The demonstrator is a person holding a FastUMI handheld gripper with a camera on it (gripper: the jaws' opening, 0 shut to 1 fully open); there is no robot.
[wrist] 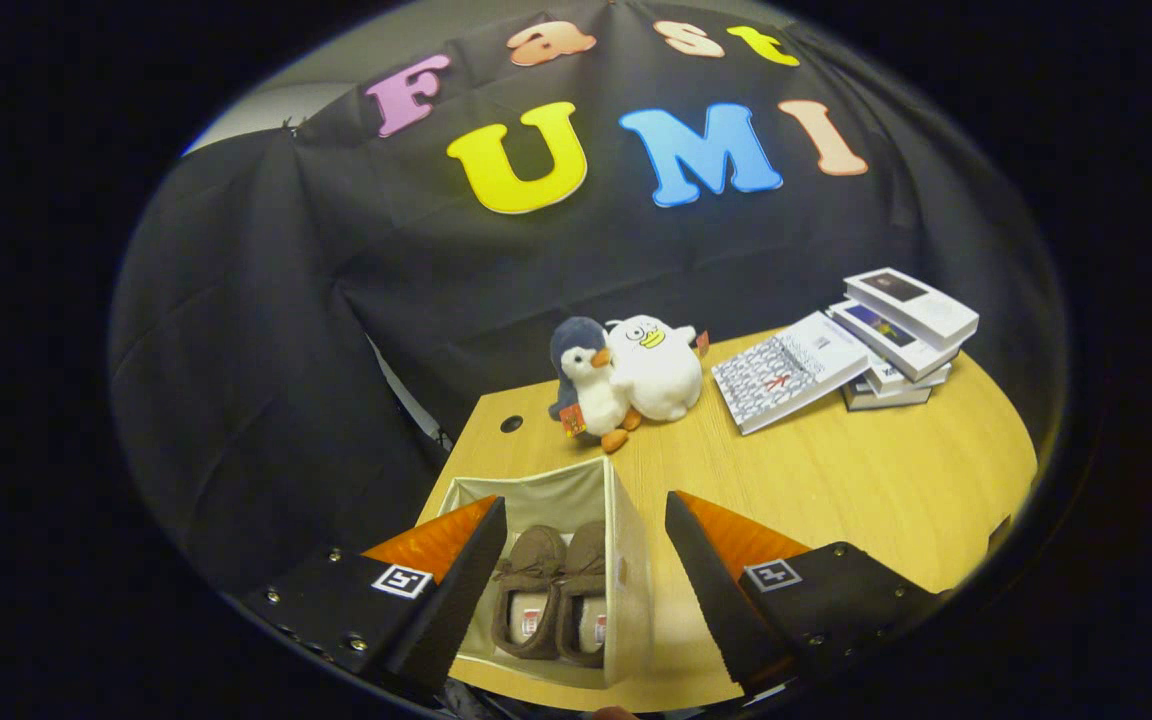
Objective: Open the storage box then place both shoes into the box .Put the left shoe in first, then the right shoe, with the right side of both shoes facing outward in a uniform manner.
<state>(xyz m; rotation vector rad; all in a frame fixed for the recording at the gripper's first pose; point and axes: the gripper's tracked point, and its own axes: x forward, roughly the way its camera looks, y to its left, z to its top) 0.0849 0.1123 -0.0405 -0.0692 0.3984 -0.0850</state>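
A beige fabric storage box (626, 560) stands open on the wooden table, below and between my fingers. Two brown moccasin shoes lie side by side inside it, the left one (526, 590) and the right one (586, 590), toes pointing away from me. My gripper (586, 520) hovers above the box, open, with nothing between the fingers. The left finger (466, 580) overlaps the box's left wall, and the right finger (706, 580) is over the bare table beside the box.
Two plush toys, a penguin (586, 385) and a white duck (656, 365), sit beyond the box. A stack of books and booklets (866, 350) lies at the far right of the table (836, 480). A cable hole (511, 423) is near the table's back left.
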